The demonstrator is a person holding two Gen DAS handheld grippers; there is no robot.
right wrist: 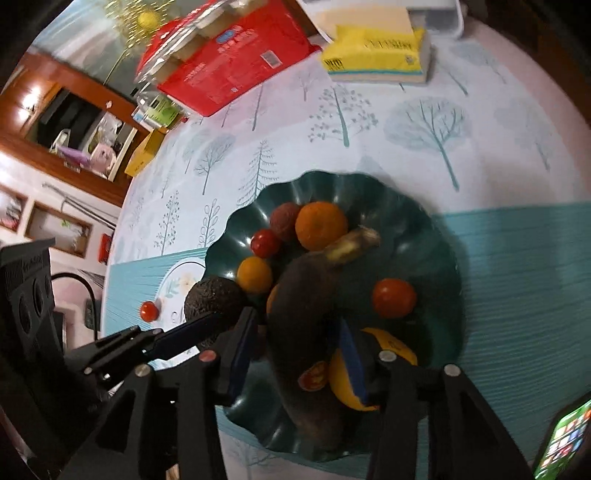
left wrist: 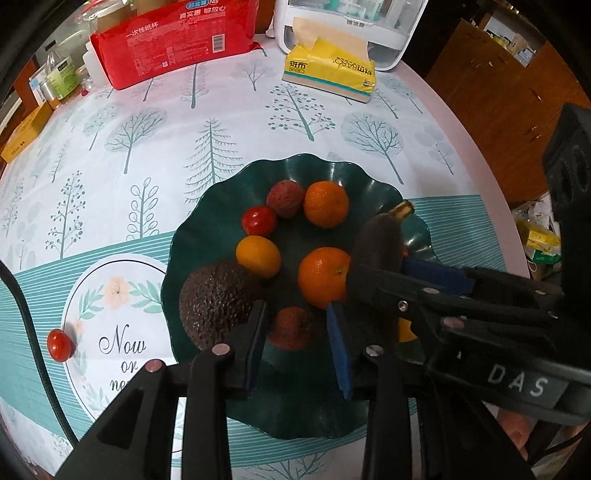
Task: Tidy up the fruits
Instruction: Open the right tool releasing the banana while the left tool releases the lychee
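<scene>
L gripper (left wrist: 297, 332) jaws apart around lychee (left wrist: 291, 328), no clamp seen. R gripper (right wrist: 295, 350) jaws apart around dark banana (right wrist: 306, 314), lying w/ other fruit in green plate (right wrist: 424, 236).

Red paper-cup pack (left wrist: 173, 40) upper left on the tree-print bench (left wrist: 147, 147), yellow tissue box (left wrist: 328, 72) upper centre beside a white appliance (left wrist: 354, 29), small bottles (left wrist: 61, 79) far left, lit phone (right wrist: 563, 443) lower right

Each black hand-held gripper (left wrist: 295, 328) has 2 blue-padded fingers (left wrist: 340, 347), silver screws and "DAS" lettering.
</scene>
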